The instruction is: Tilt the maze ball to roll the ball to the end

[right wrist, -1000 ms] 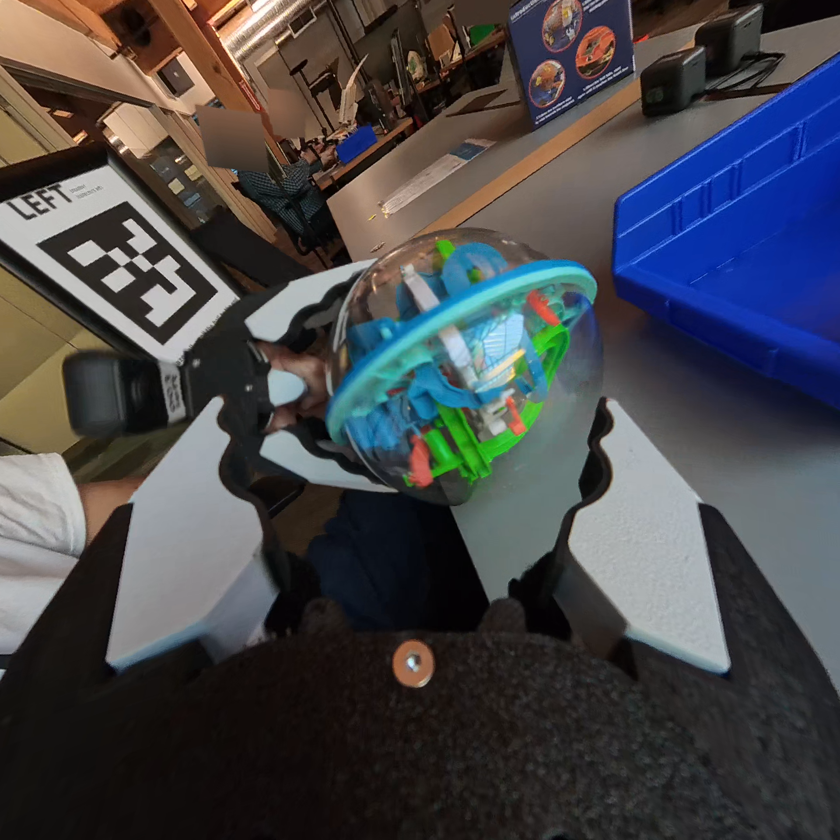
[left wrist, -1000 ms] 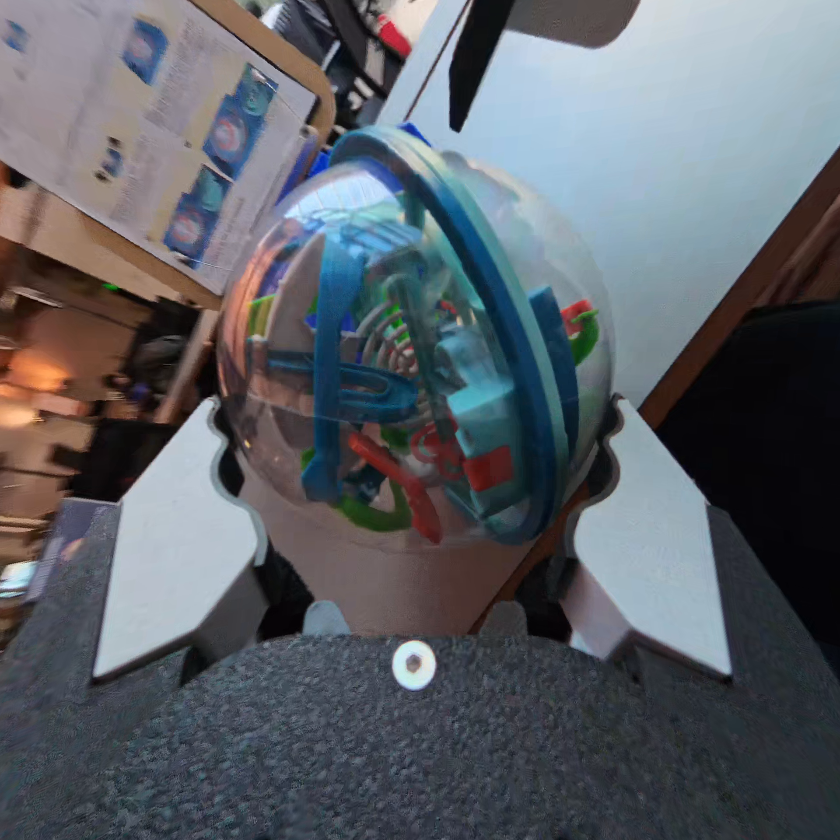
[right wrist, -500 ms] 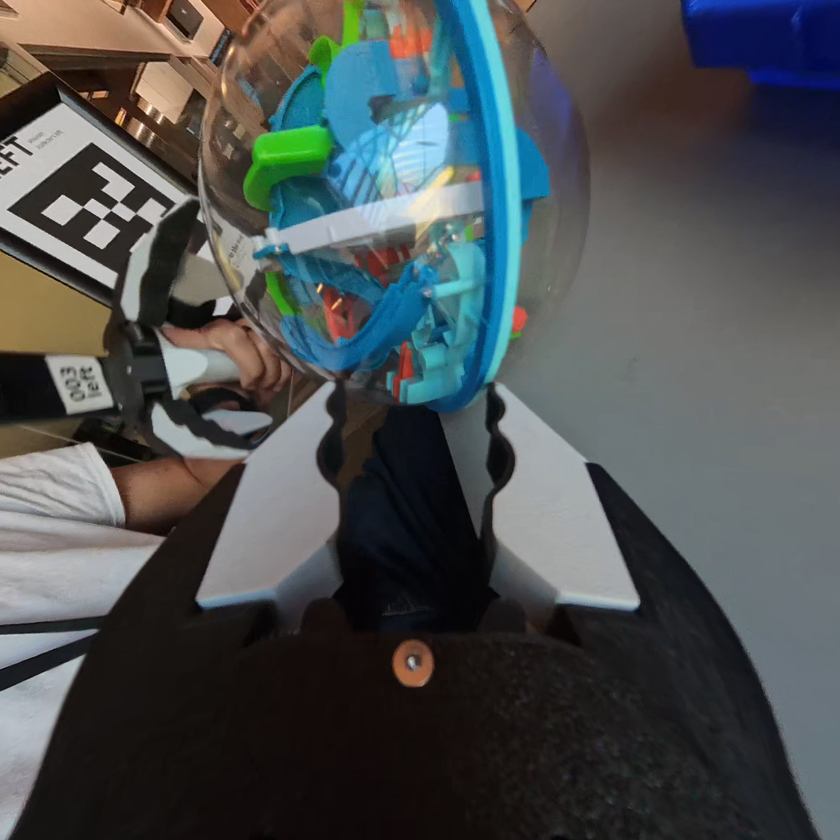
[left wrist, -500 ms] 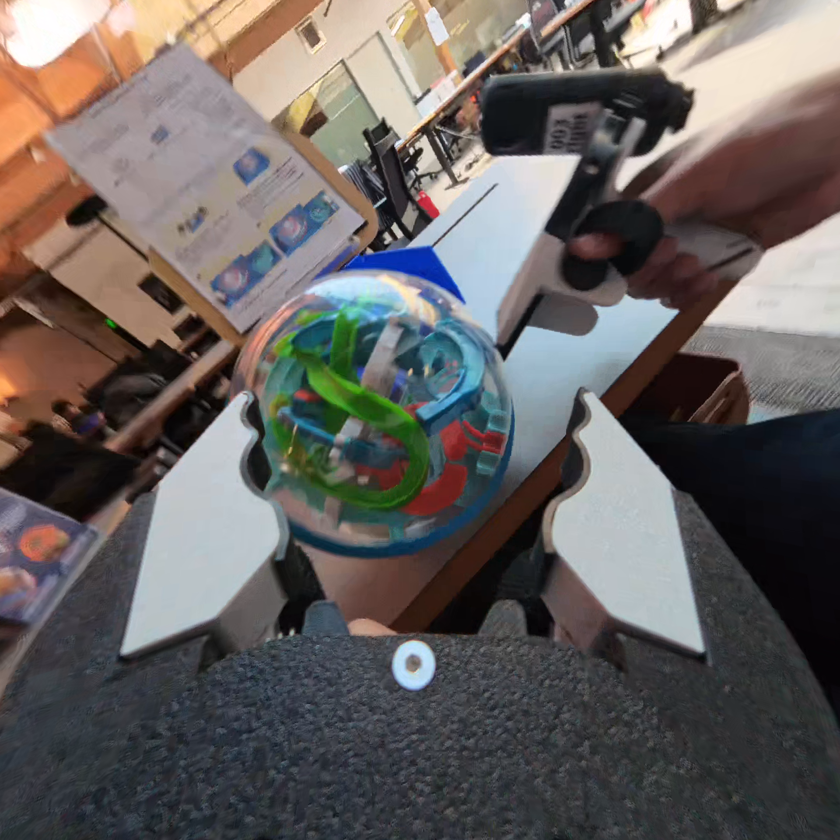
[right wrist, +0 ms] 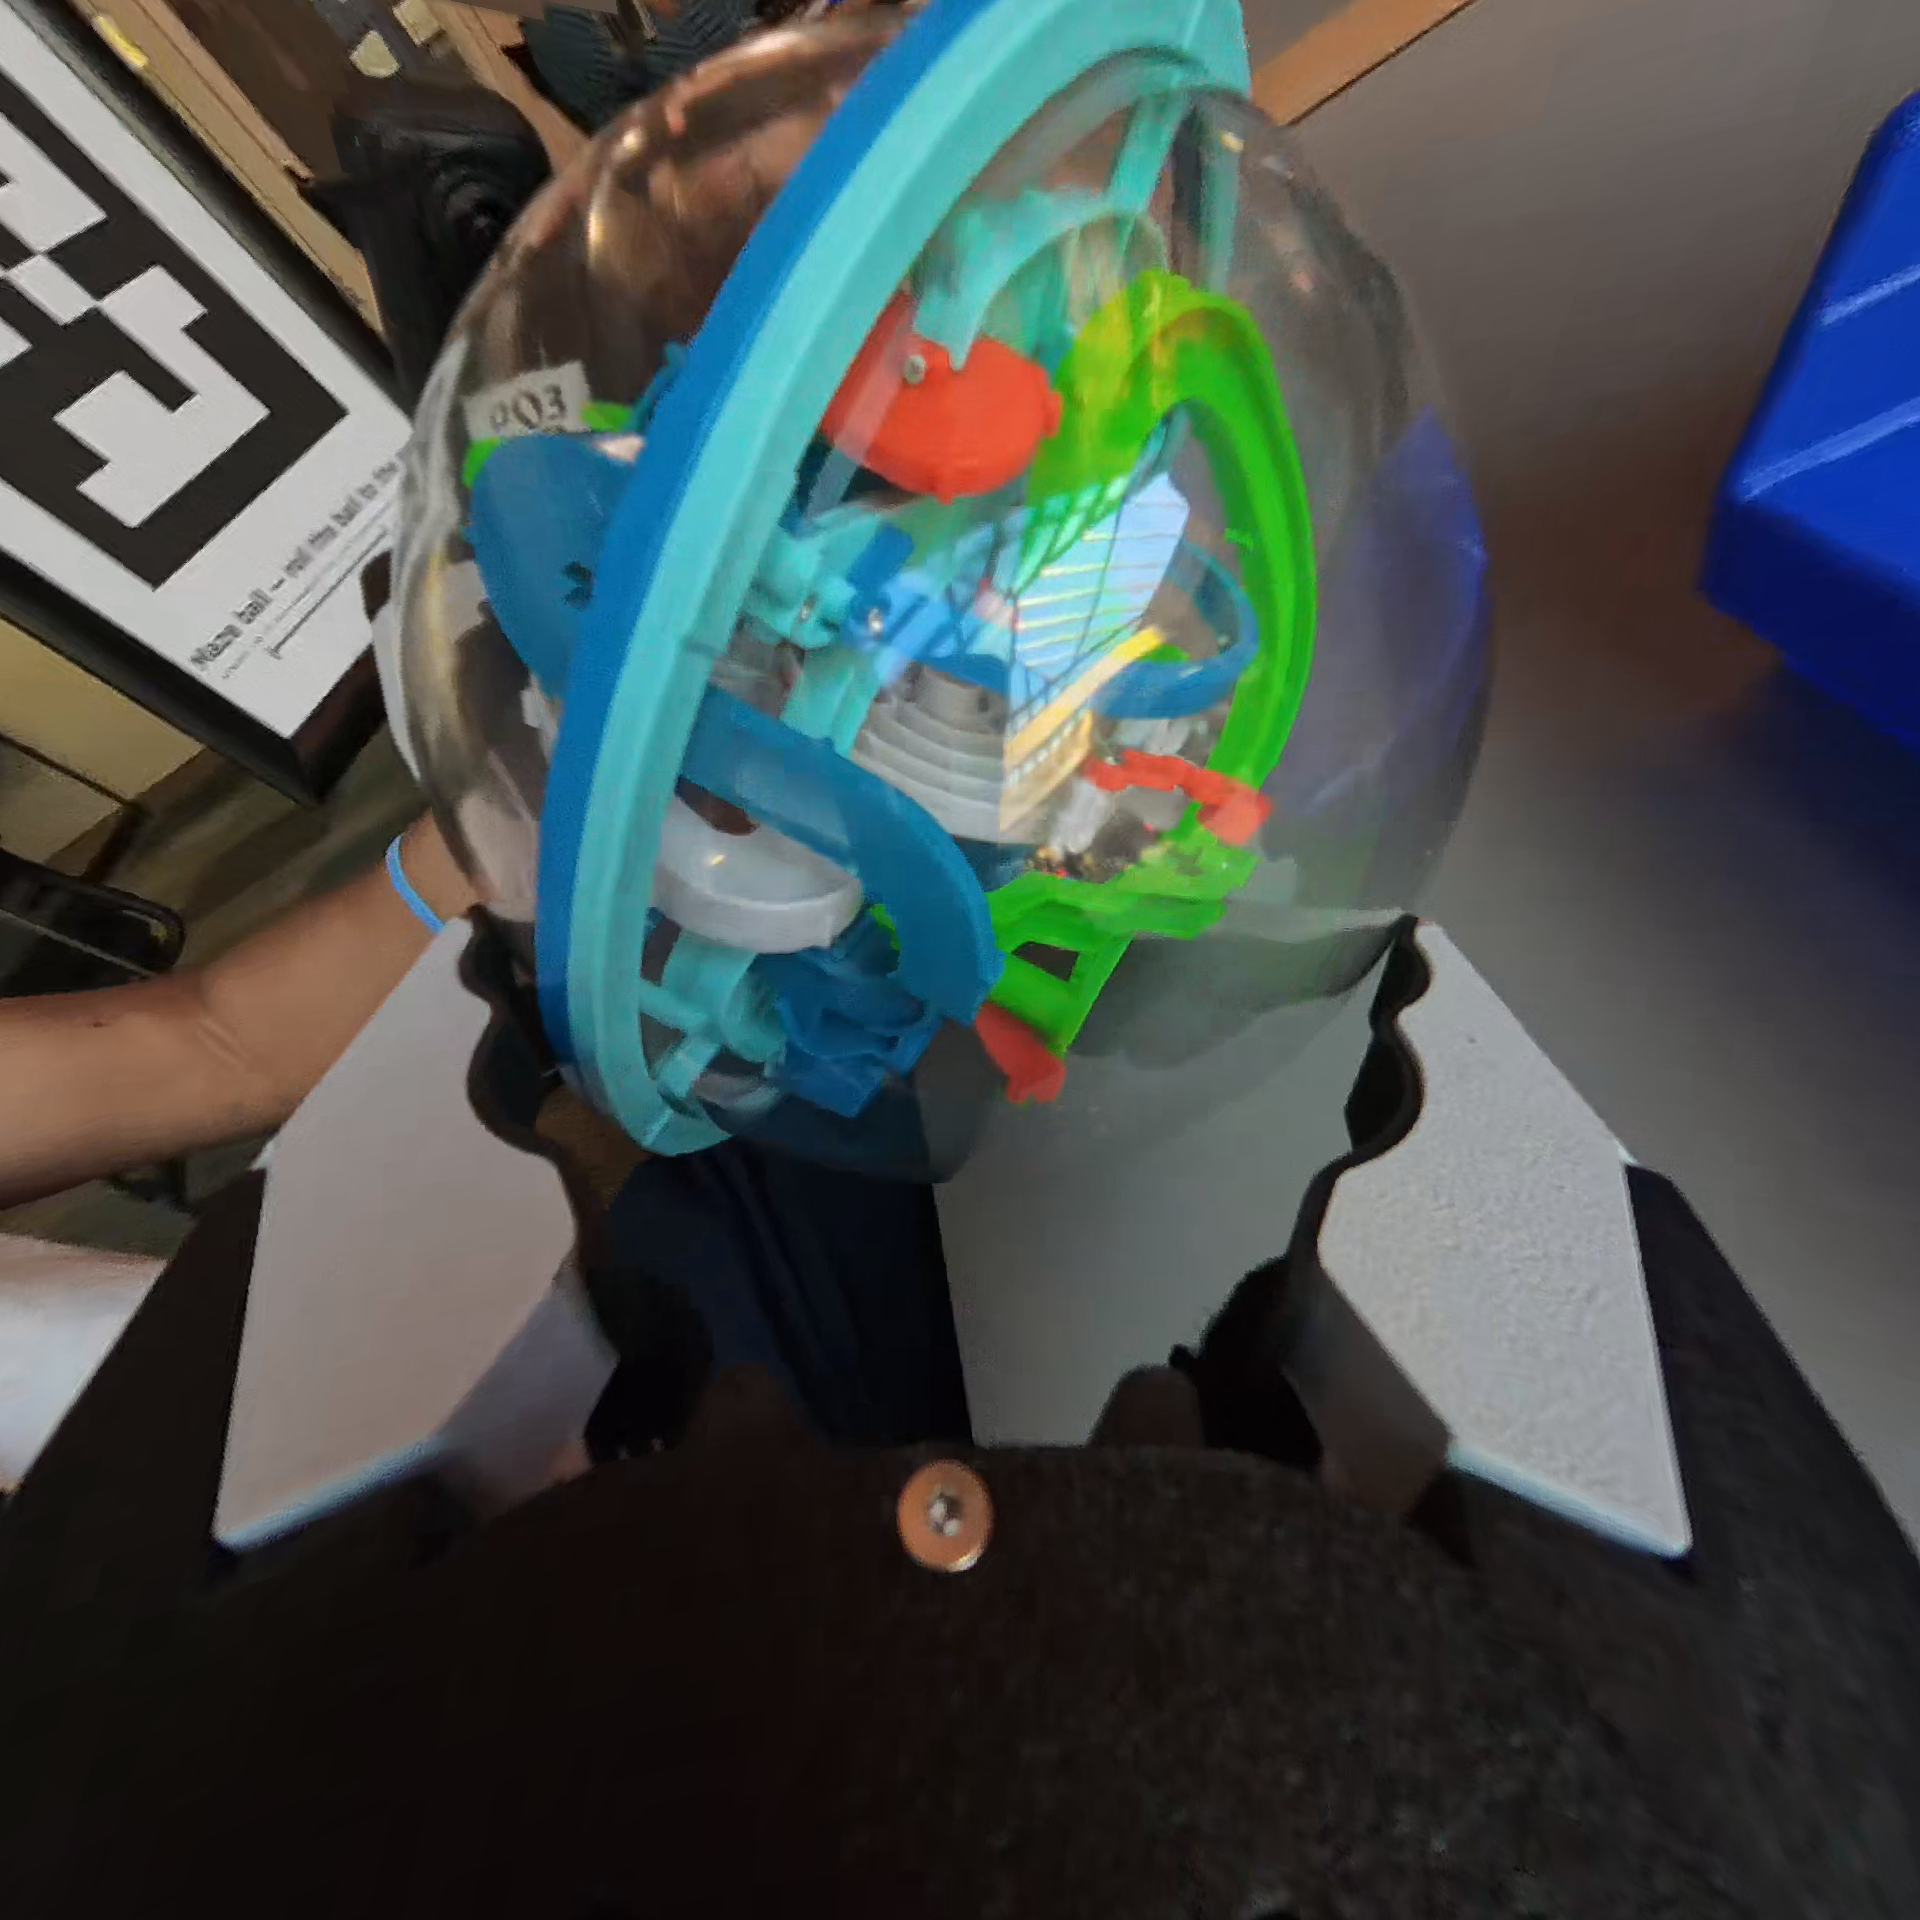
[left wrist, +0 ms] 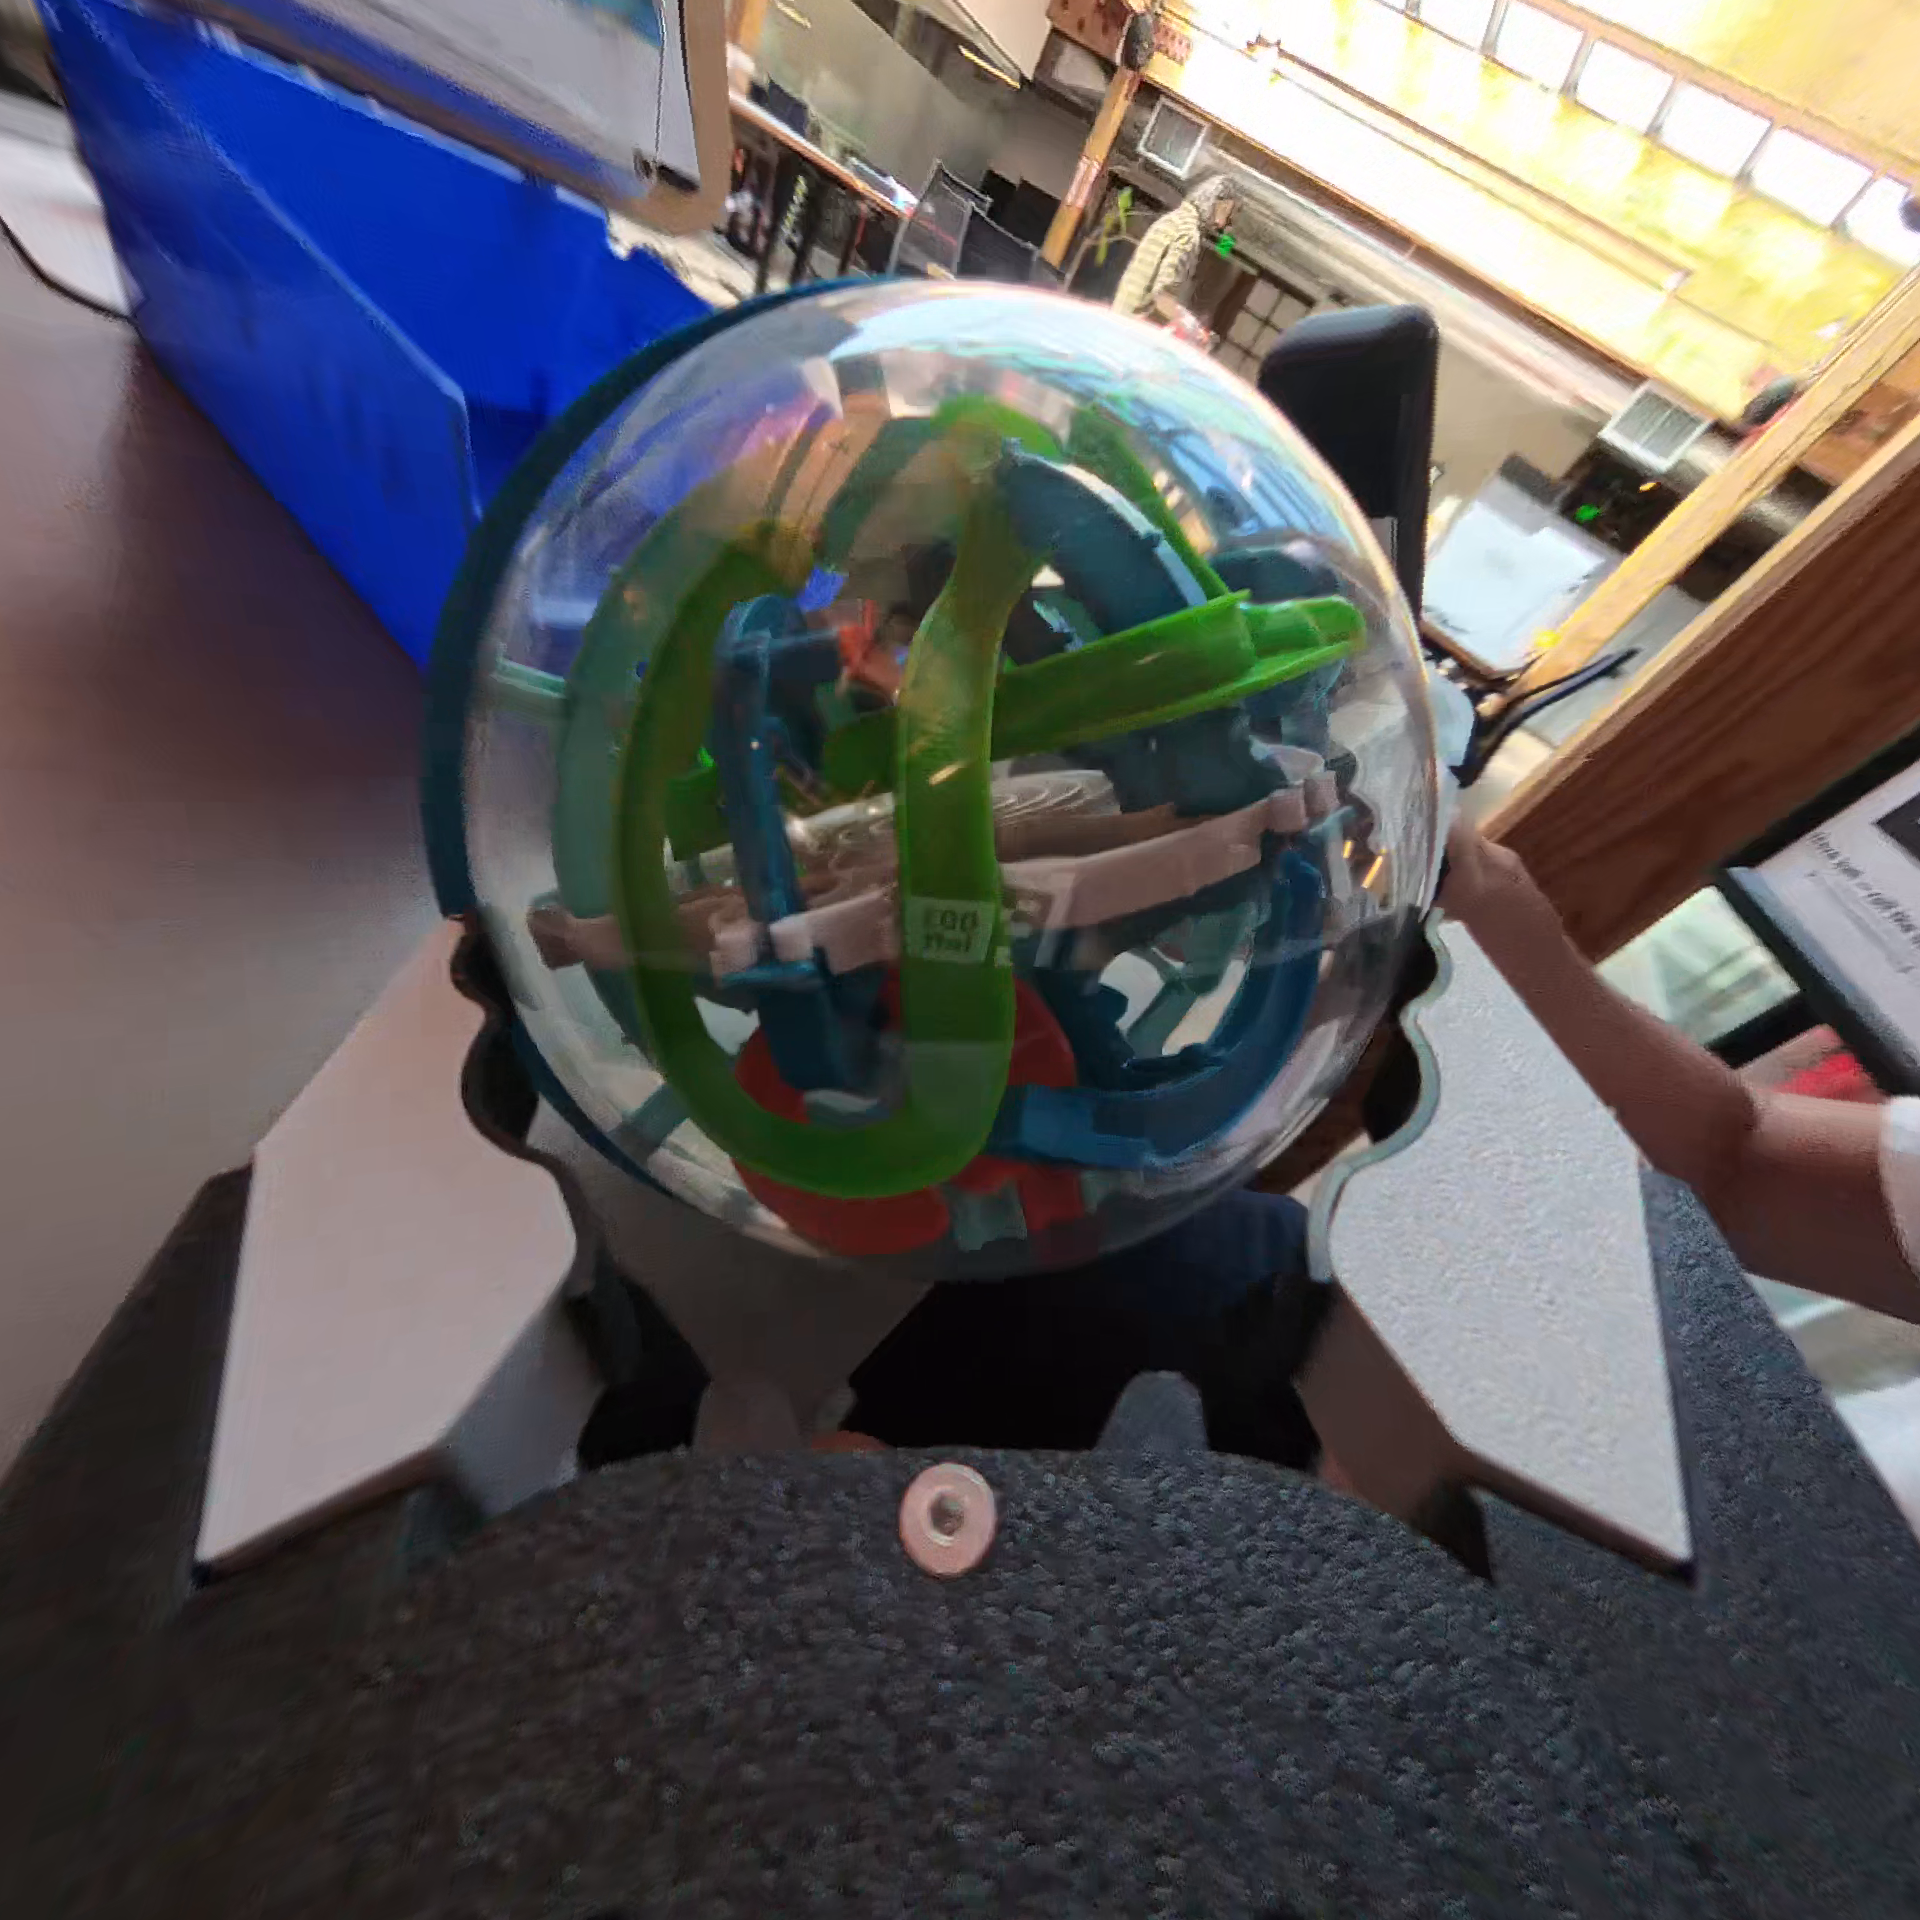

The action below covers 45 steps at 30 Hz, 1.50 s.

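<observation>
The maze ball (left wrist: 935,769) is a clear sphere with green, blue and red tracks and a blue ring around it. In the left wrist view it sits between my left gripper's (left wrist: 951,987) fingertips, and both pads (left wrist: 488,1039) press on its sides. In the right wrist view the same ball (right wrist: 935,582) fills the gap of my right gripper (right wrist: 940,987). Both of its pads (right wrist: 1392,1018) touch the shell, and the ring runs steeply tilted. The ball is held up off the table. The small ball inside does not show.
A blue bin (left wrist: 312,312) stands on the grey table (left wrist: 156,727) at the left, and shows at the right edge of the right wrist view (right wrist: 1829,520). A person's arm (left wrist: 1662,1122) reaches in from the right. A black-and-white marker board (right wrist: 156,364) stands behind the other arm (right wrist: 156,1060).
The ball has been turned, and different tracks face each camera. My right jaws, narrow behind the ball half a second ago, have widened and now hold it. The left view has swung toward the blue bin.
</observation>
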Available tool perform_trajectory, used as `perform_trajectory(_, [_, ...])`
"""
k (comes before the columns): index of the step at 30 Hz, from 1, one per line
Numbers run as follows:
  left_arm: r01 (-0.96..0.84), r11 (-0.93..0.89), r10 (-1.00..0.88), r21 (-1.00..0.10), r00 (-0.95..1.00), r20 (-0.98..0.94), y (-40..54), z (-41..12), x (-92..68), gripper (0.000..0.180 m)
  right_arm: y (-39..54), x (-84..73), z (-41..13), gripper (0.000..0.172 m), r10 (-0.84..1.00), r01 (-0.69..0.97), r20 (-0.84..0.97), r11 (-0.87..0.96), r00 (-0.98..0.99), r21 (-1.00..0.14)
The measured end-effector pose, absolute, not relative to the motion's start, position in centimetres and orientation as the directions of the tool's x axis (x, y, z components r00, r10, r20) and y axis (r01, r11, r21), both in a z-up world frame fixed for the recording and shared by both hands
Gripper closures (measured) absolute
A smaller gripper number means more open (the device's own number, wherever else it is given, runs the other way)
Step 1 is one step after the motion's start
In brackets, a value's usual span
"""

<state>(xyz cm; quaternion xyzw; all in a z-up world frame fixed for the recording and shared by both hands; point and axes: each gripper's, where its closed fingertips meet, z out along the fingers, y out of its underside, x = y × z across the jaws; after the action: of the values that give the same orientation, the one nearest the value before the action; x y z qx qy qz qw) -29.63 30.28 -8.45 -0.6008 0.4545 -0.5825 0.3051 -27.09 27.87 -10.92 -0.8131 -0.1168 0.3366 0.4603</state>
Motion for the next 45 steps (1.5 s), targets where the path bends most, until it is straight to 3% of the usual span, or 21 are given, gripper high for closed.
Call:
perform_trajectory(3, [-0.095,-0.119,-0.991,-0.988,-0.058,0.124,27.8,-3.5,-30.1,0.021,25.8,-27.6,-8.9,0.017,0.627,0.001,-0.333,-0.471,0.704,-0.882])
perform_trajectory(5, [-0.020,0.115,-0.993,-0.993,-0.038,-0.114,24.9,0.7,-30.9,0.021,24.2,-27.9,-5.1,0.017,0.696,0.100,-0.130,-0.280,0.706,-0.955])
perform_trajectory(7, [0.056,0.331,-0.943,-0.942,-0.005,-0.332,21.5,4.4,-32.2,0.021,21.8,-28.3,-0.4,0.018,0.694,0.237,0.147,-0.035,0.705,-0.971])
perform_trajectory(11, [0.174,0.583,-0.811,-0.794,0.065,-0.582,15.4,9.7,-34.4,0.021,16.2,-30.1,7.0,0.017,0.543,0.430,0.541,0.329,0.642,-0.841])
perform_trajectory(21, [0.174,0.671,-0.740,-0.721,0.094,-0.666,8.1,14.9,-35.3,0.021,8.8,-31.3,13.1,0.017,0.500,0.324,0.600,0.533,0.625,-0.782])
perform_trajectory(26, [0.232,0.600,-0.793,-0.766,0.050,-0.607,8.9,14.9,-35.4,0.022,8.6,-31.6,13.7,0.017,0.490,0.335,0.594,0.517,0.638,-0.787])
perform_trajectory(36, [0.298,0.545,-0.816,-0.783,-0.025,-0.577,9.6,14.2,-35.3,0.022,8.3,-31.9,14.4,0.018,0.383,0.440,0.664,0.525,0.642,-0.728])
perform_trajectory(45, [0.333,0.592,-0.776,-0.734,-0.012,-0.630,8.1,14.5,-36.1,0.022,6.4,-32.9,15.2,0.018,0.299,0.518,0.747,0.569,0.594,-0.639])
